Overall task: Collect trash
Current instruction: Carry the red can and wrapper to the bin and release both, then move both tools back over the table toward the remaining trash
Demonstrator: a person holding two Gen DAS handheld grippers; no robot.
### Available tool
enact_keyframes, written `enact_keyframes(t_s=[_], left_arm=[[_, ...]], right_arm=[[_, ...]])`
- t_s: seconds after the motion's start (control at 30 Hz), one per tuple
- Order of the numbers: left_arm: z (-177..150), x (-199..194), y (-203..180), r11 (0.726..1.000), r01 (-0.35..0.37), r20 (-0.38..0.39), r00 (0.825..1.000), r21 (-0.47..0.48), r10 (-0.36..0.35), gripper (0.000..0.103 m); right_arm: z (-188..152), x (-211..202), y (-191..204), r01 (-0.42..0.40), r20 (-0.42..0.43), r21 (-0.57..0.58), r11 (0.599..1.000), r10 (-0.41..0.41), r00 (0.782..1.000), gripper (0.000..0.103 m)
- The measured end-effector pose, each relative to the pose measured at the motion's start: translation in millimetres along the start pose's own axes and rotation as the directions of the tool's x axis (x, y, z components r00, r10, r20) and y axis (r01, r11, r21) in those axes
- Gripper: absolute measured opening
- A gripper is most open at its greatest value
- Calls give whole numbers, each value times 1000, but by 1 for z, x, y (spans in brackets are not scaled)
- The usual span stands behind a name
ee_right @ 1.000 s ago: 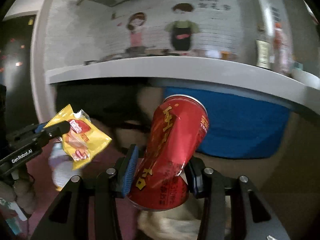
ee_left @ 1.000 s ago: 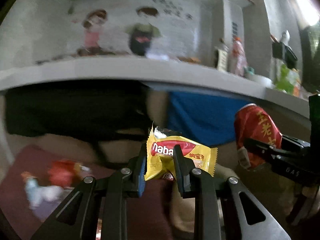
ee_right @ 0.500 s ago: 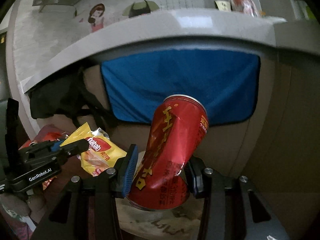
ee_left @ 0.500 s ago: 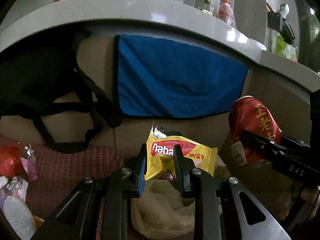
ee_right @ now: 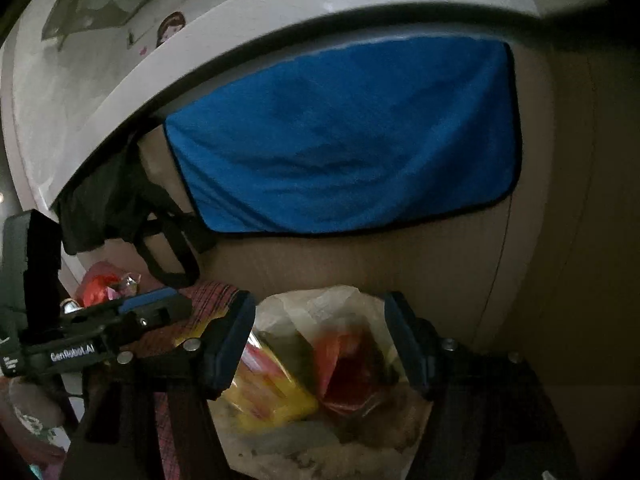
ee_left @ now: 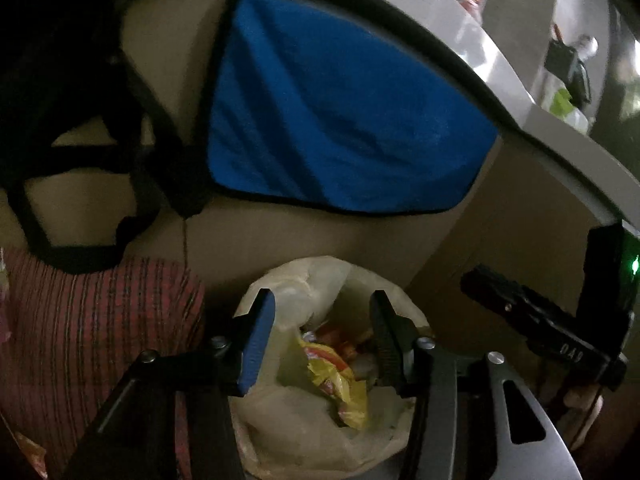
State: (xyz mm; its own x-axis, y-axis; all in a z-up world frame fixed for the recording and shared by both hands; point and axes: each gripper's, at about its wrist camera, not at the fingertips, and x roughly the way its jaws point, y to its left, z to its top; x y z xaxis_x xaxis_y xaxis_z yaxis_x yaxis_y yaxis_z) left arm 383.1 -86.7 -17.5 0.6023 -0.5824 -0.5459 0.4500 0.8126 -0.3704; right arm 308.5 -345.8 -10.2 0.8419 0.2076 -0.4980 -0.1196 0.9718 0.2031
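1. Both grippers hang spread wide and empty over an open trash bag point(ee_left: 320, 276). The left gripper point(ee_left: 322, 340) has a blue-padded finger point(ee_left: 258, 344) on one side and a black ribbed one opposite, with nothing between them. The right gripper point(ee_right: 320, 344) is parted the same way.

2. Trash lies inside the pale, crumpled plastic bag. A yellow snack wrapper point(ee_left: 340, 380) sits below the left gripper's gap. Just beside it is a red shape that seems to be a drink can point(ee_right: 352, 376), blurred in the right wrist view.

3. Behind the bag stands a tan panel with a blue cloth point(ee_left: 340, 120) hanging from a grey ledge above. Black straps point(ee_left: 160, 128) dangle to the left of the cloth. A red plaid cushion point(ee_left: 92, 340) rests against the bag's left side. More litter, red and shiny, lies beyond the cushion point(ee_right: 104, 284).

4. The step appears to be the release, and it looks complete: both items are inside the bag's mouth.

5. To finish well, lift each gripper straight up before swinging away. That should keep the fingers from snagging the thin plastic rim.

6. Hold the fingers apart while rising, so the wrapper cannot be pinched again.

7. The two tools are near each other, so move one first, or draw them apart sideways.

8. Next, the litter by the cushion seems the likely target.
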Motion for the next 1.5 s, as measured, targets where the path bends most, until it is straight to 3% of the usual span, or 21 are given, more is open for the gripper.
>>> enact_keyframes(t_s=[0.17, 0.37, 0.5, 0.67, 0.83, 0.87, 1.13, 1.27, 1.5], left_arm=[[-3, -34, 11, 999, -43, 48, 998, -8, 44, 50], [-17, -105, 34, 987, -160, 147, 977, 12, 157, 50], [-33, -159, 62, 971, -240, 202, 950, -22, 239, 50], [-57, -224, 99, 939, -337, 245, 907, -70, 343, 50], [-83, -282, 145, 889, -435, 270, 847, -142, 457, 50], [-90, -295, 157, 872, -461, 271, 829, -164, 489, 50], [-124, -368, 221, 779, -557, 243, 744, -289, 622, 50], [-130, -406, 243, 722, -610, 231, 690, -326, 686, 50], [-133, -473, 275, 629, -652, 230, 595, -424, 771, 50]], right_arm=[[-4, -10, 14, 2, 5, -24, 1000, -2, 1000, 65], [-11, -30, 58, -10, 40, -86, 996, 14, 999, 65], [-19, -43, 96, -22, 73, -133, 991, 32, 997, 65], [-33, -47, 161, -97, 62, -193, 976, 111, 992, 65], [-46, -31, 230, -182, 2, -290, 939, 191, 982, 66], [-48, -29, 241, -199, -12, -303, 932, 205, 979, 66], [-65, 21, 322, -329, -156, -361, 873, 291, 944, 66], [-62, 58, 352, -351, -204, -361, 864, 294, 934, 66], [-53, 113, 386, -318, -225, -380, 869, 246, 943, 64]])
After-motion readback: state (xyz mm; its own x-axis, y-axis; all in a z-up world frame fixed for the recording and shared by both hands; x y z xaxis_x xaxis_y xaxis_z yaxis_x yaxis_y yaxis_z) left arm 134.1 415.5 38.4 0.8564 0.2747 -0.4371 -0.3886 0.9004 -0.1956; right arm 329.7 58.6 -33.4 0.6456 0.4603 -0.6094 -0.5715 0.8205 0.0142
